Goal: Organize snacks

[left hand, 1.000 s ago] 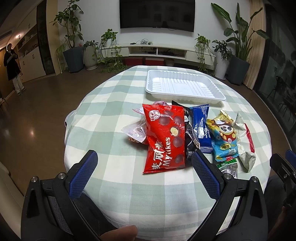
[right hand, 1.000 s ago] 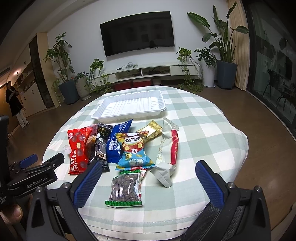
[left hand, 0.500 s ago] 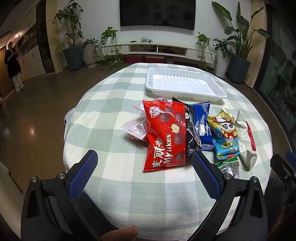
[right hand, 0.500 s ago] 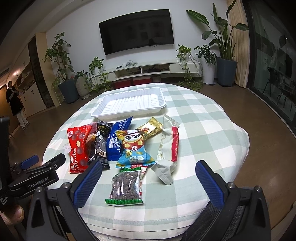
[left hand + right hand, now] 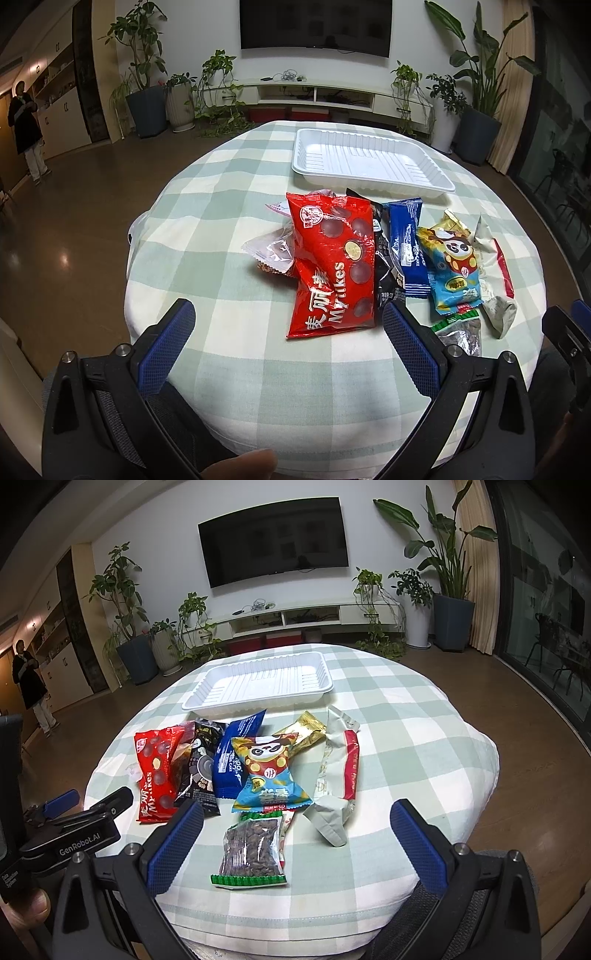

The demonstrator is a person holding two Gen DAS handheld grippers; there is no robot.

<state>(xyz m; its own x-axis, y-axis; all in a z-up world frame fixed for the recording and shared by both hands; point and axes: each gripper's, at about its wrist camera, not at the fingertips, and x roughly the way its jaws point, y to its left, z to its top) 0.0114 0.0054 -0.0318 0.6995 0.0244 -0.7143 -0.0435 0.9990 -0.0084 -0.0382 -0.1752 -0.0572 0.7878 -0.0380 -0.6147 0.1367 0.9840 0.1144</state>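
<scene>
Left gripper point(image 5: 288, 328) hung over the near table edge, jaws spread wide, gripping nothing. Between its fingers, just ahead, lay the red Mylikes bag point(image 5: 332, 266), lower end almost level with the fingertips. Left of that bag, partly tucked under it, was a clear pink-edged packet point(image 5: 271, 249). Right of the red bag, overlapped by it, sat a black packet point(image 5: 384, 269), bottom corner close to the right finger. Further right: a blue cake pack point(image 5: 408, 243), then the panda snack bag point(image 5: 452, 269), with a gold wrapper point(image 5: 454, 221) poking out behind it.

Right gripper point(image 5: 295, 834) also stood wide apart and empty, low over the near edge. Directly between its fingers lay a clear nut bag point(image 5: 255, 849) with green trim, its top edge under the panda bag just ahead. Ahead and slightly right of centre lay a white-and-red pouch point(image 5: 338, 775), long and crumpled, near end pointing toward the gripper. The other gripper showed at the far left of the right wrist view, beside the red bag.

Beyond the whole snack row, well ahead of both grippers, sat a white plastic tray point(image 5: 195, 701), nothing in it, snacks close to its near rim but not in it. Everything rested on a round table with a green-checked cloth point(image 5: 406, 738). Far left in the room a person point(image 5: 26, 129) stood by cabinets.
</scene>
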